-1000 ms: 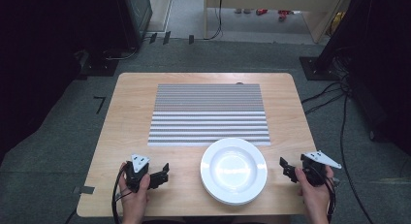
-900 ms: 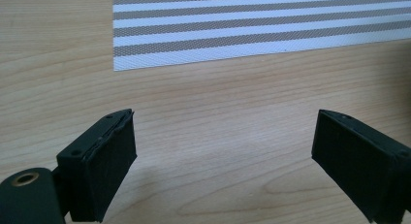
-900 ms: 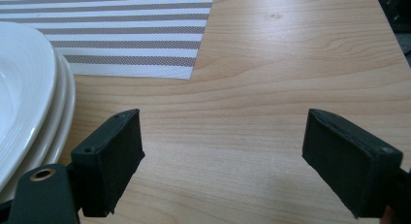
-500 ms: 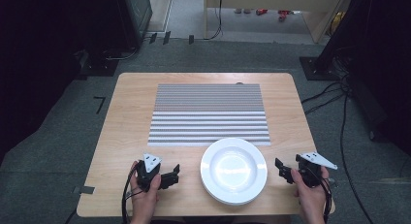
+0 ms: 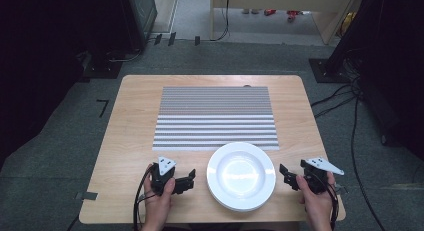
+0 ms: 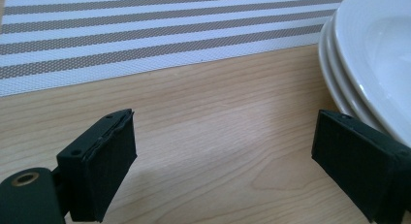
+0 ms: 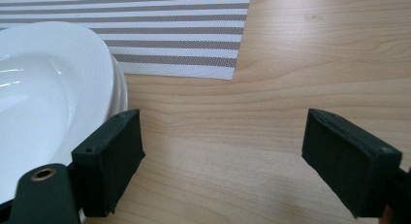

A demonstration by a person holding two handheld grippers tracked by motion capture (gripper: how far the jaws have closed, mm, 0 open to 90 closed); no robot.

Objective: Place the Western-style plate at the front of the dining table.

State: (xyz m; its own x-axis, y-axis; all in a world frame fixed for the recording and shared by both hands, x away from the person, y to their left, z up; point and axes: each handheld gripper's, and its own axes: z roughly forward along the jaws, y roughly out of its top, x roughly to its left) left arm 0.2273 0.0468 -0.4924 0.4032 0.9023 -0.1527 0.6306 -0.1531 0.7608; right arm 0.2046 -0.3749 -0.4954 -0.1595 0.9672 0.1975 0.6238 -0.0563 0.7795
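Stack of white round ceramic plates sits at the near edge of the light wooden table, roughly centred, its far rim lying over the near edge of the grey-and-white striped woven placemat. In the left gripper view the stack edge shows three rims, one on another (count is of visible edges).

Left black two-jaw gripper: held in the person's left hand, just beside the stack on its left side, jaws pointing toward the plates. Jaws spread wide with bare table between them, pinching nothing. In the left gripper view one jaw stands close in front of the plate rims; cannot tell whether it touches.

Right black two-jaw gripper: held in the person's right hand, just beside the stack on its right side, jaws pointing toward the plates. Jaws likewise spread, bare wood between them. In the right gripper view one jaw overlaps the plate rim in the picture; contact cannot be told.

Surroundings: placemat corner lies beyond the right gripper, apart from it. Grey carpet floor around the table; black cables run over it at the right. Nothing lies between either gripper and the plates.
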